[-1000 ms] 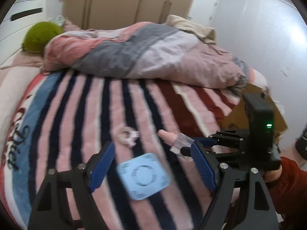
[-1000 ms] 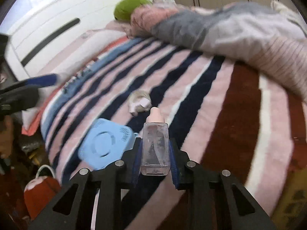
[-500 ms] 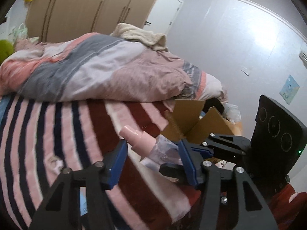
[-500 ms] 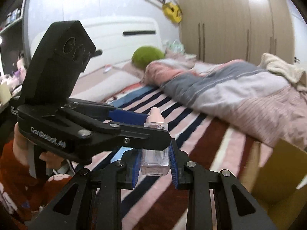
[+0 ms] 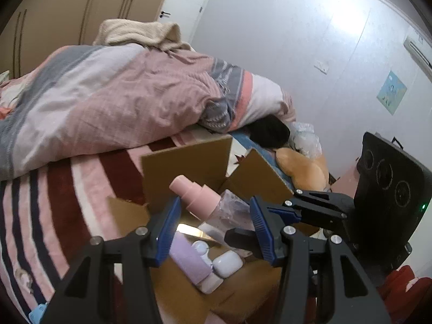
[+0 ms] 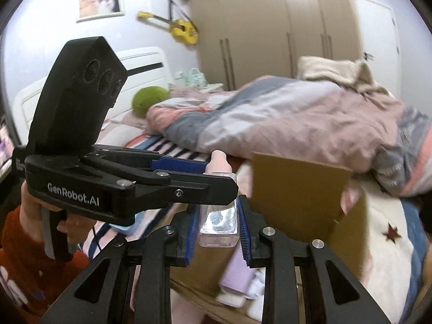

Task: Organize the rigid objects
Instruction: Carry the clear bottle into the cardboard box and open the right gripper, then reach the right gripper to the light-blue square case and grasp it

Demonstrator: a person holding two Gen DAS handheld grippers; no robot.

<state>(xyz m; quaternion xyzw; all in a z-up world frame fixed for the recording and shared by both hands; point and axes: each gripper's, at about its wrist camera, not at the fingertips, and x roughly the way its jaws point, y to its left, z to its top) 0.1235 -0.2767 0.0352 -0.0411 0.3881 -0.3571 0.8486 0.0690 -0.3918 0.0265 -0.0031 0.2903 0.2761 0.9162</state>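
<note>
My right gripper (image 6: 218, 222) is shut on a clear bottle with a pink cap (image 6: 218, 216) and holds it above an open cardboard box (image 6: 297, 189). In the left wrist view the bottle (image 5: 208, 205) hangs over the box (image 5: 186, 162), with the right gripper (image 5: 270, 221) coming in from the right. My left gripper (image 5: 213, 226) is open and empty, its fingers either side of the bottle without touching it. It also shows in the right wrist view (image 6: 189, 172). Inside the box lie a lilac bottle (image 5: 189, 259) and white cases (image 5: 226, 263).
The box stands at the edge of a striped bed (image 5: 54, 202) with a bunched quilt (image 5: 121, 102) behind it. A tan plush toy (image 5: 302, 167) and a plastic bag (image 5: 305, 137) lie beyond the box. A wardrobe (image 6: 270, 27) is at the back.
Both grippers swung right from the bed's middle to the box. The right gripper carried the bottle over the open box. The blue square device dropped out of the left view.
</note>
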